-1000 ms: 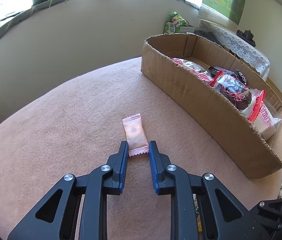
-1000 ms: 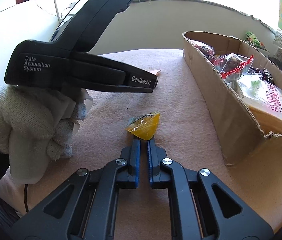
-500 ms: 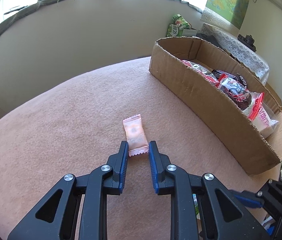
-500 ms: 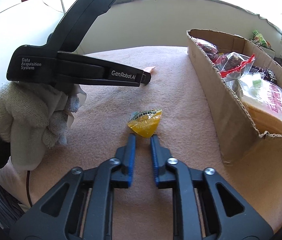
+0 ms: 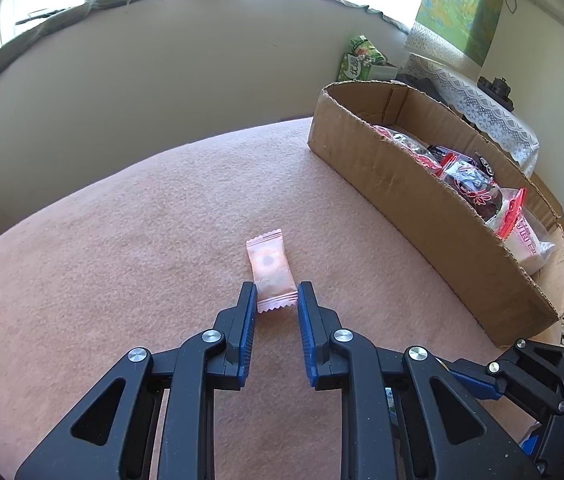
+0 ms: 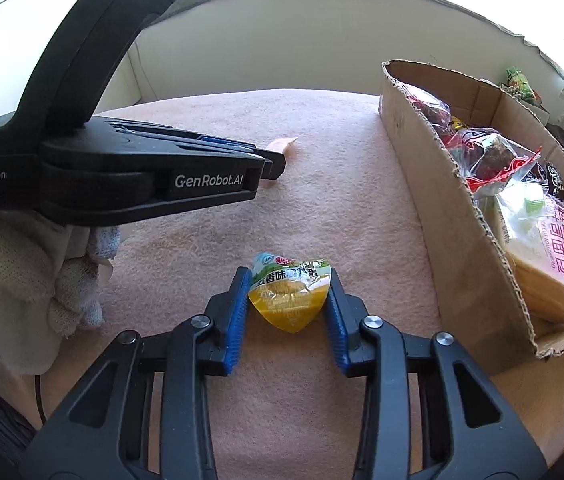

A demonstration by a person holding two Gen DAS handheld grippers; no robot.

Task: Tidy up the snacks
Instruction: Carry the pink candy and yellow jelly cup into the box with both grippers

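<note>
Right claw re-set around the yellow packet; left claw unchanged on the pink sweet.

A second ago your right claw [image 6: 287, 280] was clenched just short of the yellow packet [image 6: 287, 300]. Since then it has spread, moved forward over the packet, and its jaws are now closing with the packet between them, the pads already against both edges. Your left claw [image 5: 276, 294] has not moved: it stays clenched at its narrowest, the near end of the pink sweet [image 5: 268, 260] between its tips. Both snacks still lie on the bench [image 5: 122, 240], well apart from the cardboard box [image 5: 421, 216] to the right, which already holds several packets. Judgement: both grips look ready, so lifting and carrying to the box is what remains.
</note>
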